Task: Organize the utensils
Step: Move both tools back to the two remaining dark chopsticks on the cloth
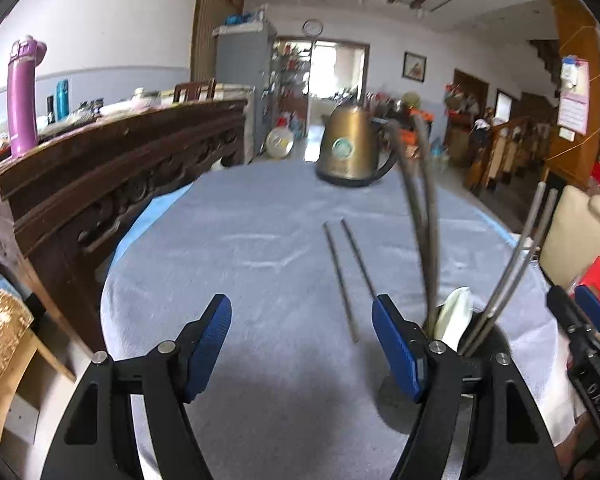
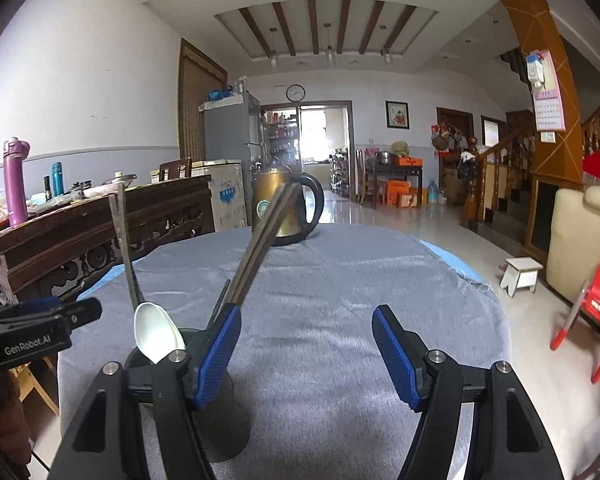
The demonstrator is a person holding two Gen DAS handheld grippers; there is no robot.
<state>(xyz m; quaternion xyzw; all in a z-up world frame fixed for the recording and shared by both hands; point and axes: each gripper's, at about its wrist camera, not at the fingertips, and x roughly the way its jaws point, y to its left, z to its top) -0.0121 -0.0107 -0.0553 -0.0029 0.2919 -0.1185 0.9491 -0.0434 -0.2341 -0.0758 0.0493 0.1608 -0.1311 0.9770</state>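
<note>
- Worktop (image 1: 260,208): rounded outline, covered with a grey-blue cloth of soft, napped texture; a lighter blue layer shows along its left and far right edges.
- Holder (image 2: 224,412): dark cylindrical cup, matte. In the right wrist view it stands at lower left, partly behind the inner finger of the right claw (image 2: 306,354). In the left wrist view its rim sits at lower right, behind the right-hand finger of the left claw (image 1: 302,346).
- Holder contents: a white glossy spoon (image 2: 156,334), bowl end up; dark brown chopsticks (image 2: 260,240) leaning to upper right; thin grey metal chopsticks (image 2: 125,248) rising toward upper left.
- Loose chopsticks (image 1: 348,276): a thin grey pair lying flat on the cloth at frame centre of the left wrist view, nearly parallel, just beyond and between the left claw's blue ribbed pads, nearer the right-hand one.
- Both claws: spread wide, nothing between the pads.
- Kettle (image 1: 346,148): bronze metal body, black base and handle, at the far edge of the worktop.
- Free room: bare cloth fills the centre; a carved dark wooden cabinet (image 1: 112,184) borders the left edge.
</note>
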